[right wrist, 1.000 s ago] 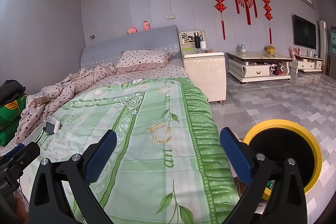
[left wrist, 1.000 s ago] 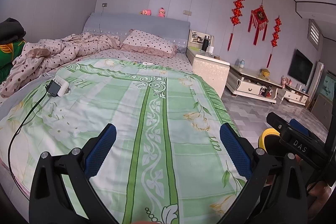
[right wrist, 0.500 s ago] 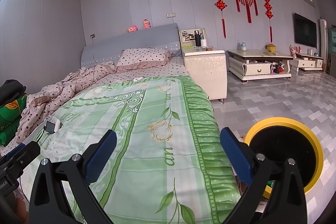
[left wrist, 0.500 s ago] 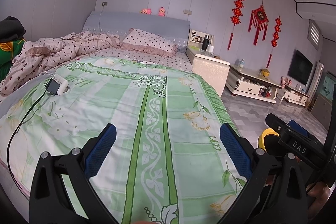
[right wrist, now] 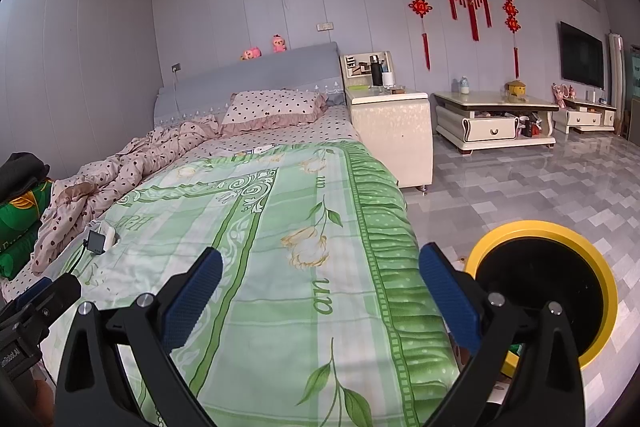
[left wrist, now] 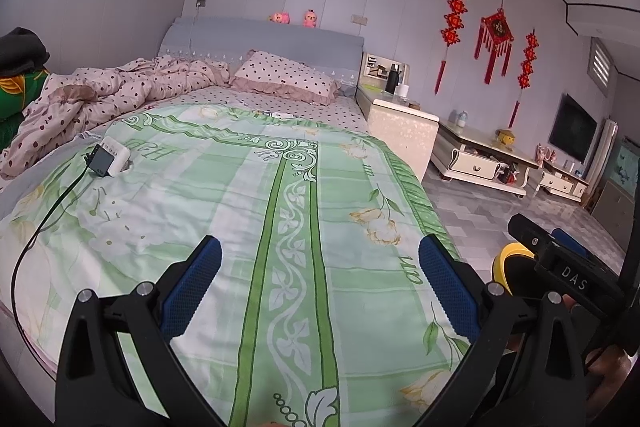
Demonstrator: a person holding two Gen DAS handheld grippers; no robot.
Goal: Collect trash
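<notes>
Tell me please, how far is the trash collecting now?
Nothing visibly done: the inside of the round yellow-rimmed black bin is too dark to judge. In hand: nothing; the left gripper and right gripper are open and empty. Left: small white items near the polka-dot pillow could be trash.

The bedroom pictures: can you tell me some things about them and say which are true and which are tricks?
1. Both claws, left claw and right claw, are open and hold nothing. True.
2. The yellow-rimmed bin stands on the bed. False: it stands on the floor beside the bed.
3. A spotted pillow lies by the headboard. True.
4. The bedspread is blue. False: it is green with flowers.
5. Two pink toys sit on the headboard. True.
</notes>
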